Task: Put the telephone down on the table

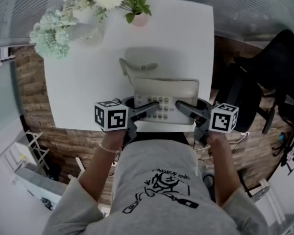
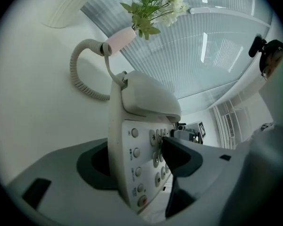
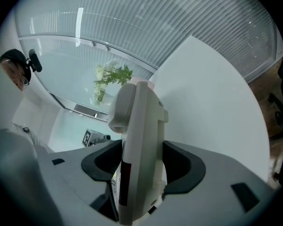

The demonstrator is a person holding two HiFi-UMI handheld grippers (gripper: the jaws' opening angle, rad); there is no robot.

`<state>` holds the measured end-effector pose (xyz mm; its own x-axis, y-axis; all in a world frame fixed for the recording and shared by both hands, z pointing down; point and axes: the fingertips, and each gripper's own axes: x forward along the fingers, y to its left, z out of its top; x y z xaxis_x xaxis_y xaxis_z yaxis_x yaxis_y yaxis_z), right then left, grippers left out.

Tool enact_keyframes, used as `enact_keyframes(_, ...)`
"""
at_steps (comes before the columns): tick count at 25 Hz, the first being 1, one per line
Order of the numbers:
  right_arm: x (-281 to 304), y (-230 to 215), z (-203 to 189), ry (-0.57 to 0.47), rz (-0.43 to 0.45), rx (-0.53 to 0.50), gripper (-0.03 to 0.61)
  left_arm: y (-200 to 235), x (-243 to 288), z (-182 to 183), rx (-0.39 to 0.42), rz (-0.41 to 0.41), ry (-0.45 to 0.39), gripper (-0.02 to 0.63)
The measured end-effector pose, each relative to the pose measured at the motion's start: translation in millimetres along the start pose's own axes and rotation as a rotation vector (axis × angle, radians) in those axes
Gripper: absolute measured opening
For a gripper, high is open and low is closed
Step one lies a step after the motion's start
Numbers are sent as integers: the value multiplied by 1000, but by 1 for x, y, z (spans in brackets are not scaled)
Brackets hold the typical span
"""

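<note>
A cream desk telephone (image 1: 164, 94) with its handset on the cradle lies over the near edge of the white table (image 1: 73, 82). Its coiled cord (image 1: 125, 67) trails toward the table's far side. My left gripper (image 1: 149, 109) grips its left side, one jaw across the keypad. My right gripper (image 1: 183, 106) grips its right side. In the left gripper view the telephone (image 2: 132, 140) stands edge-on between the jaws of the left gripper (image 2: 139, 161). The right gripper view has the telephone (image 3: 139, 140) clamped by the right gripper (image 3: 144, 166). Whether its base touches the table I cannot tell.
Pale green and white flowers (image 1: 54, 33) and a pink vase (image 1: 139, 18) stand at the table's far edge. A black chair (image 1: 264, 82) is to the right of the table. A white rack (image 1: 24, 155) sits on the floor at lower left.
</note>
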<state>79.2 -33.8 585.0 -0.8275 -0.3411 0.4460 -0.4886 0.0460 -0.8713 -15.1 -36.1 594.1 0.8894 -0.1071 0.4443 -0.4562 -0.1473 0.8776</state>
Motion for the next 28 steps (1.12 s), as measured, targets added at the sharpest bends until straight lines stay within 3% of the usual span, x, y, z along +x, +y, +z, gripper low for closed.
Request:
enact_keyframes(14, 17, -25, -4, 34, -8, 10, 282, 29, 14, -7, -26, 19, 6, 290)
enact_keyframes(28, 22, -41, -10, 53, 3, 16, 282, 39, 21, -13, 1, 65, -3, 296)
